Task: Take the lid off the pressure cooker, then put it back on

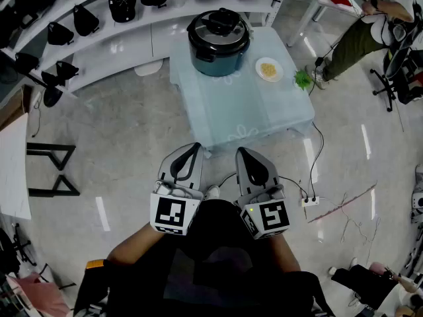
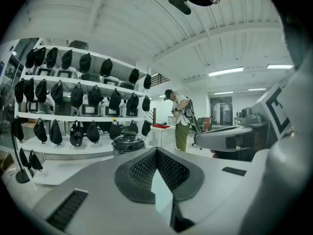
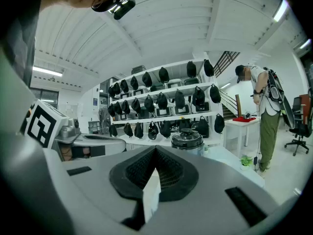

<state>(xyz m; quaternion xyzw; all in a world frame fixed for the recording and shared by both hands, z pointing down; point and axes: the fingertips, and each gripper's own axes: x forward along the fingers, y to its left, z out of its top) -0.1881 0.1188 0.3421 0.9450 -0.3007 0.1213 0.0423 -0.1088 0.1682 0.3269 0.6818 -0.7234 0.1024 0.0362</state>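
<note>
The pressure cooker (image 1: 219, 43) stands at the far end of a low table with a pale blue cloth (image 1: 244, 114), its black lid (image 1: 221, 23) on top. It also shows far ahead in the left gripper view (image 2: 128, 142) and in the right gripper view (image 3: 187, 140). Both grippers are held close to my body, well short of the table. My left gripper (image 1: 192, 148) is shut with nothing in it, its jaws meeting at the tip (image 2: 156, 151). My right gripper (image 1: 242, 152) is likewise shut and empty (image 3: 155, 150), side by side with the left.
A small plate of food (image 1: 269, 69) and a little green plant (image 1: 303, 78) sit on the table right of the cooker. Curved white shelves with several black items (image 1: 86, 20) run behind. A person (image 1: 370, 25) bends over at the far right. A power strip (image 1: 310, 201) and cables lie on the floor.
</note>
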